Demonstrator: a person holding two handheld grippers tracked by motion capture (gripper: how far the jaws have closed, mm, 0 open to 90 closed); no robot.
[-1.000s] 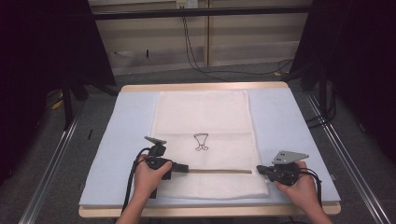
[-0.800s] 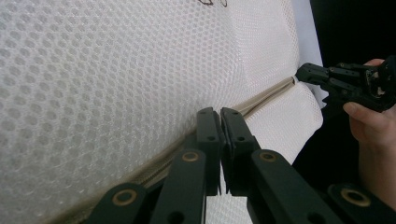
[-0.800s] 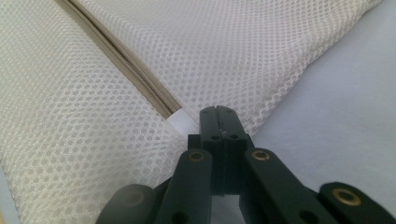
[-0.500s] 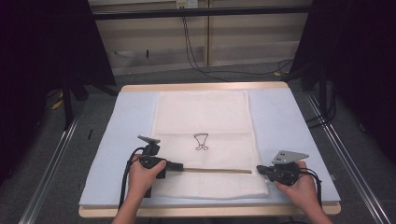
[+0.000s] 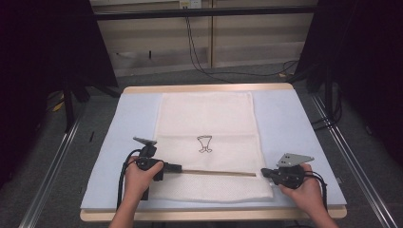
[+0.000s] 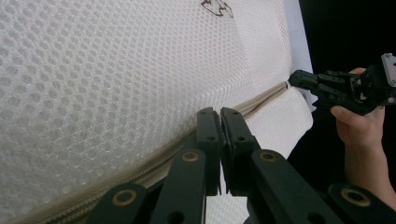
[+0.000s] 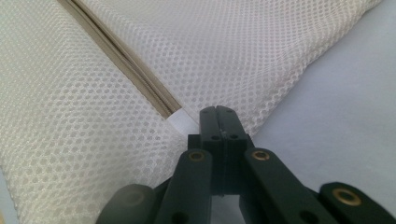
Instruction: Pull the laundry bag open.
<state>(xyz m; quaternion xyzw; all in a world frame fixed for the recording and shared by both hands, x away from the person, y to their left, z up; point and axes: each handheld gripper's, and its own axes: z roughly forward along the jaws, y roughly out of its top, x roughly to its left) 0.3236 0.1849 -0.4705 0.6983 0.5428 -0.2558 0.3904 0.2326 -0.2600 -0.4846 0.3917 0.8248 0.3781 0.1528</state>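
— What are you holding?

— A white mesh bag lying flat on the pale blue mat, with its zipper running between my two tongs. My left gripper has its jaws pressed together over the zipper line, though I cannot tell if they pinch the pull or only the fabric.

— And the other?

— My right gripper sits at the zipper's far end, jaws closed tight at the white tab there. A small dark drawing lies just beyond the zipper, ahead of both tongs
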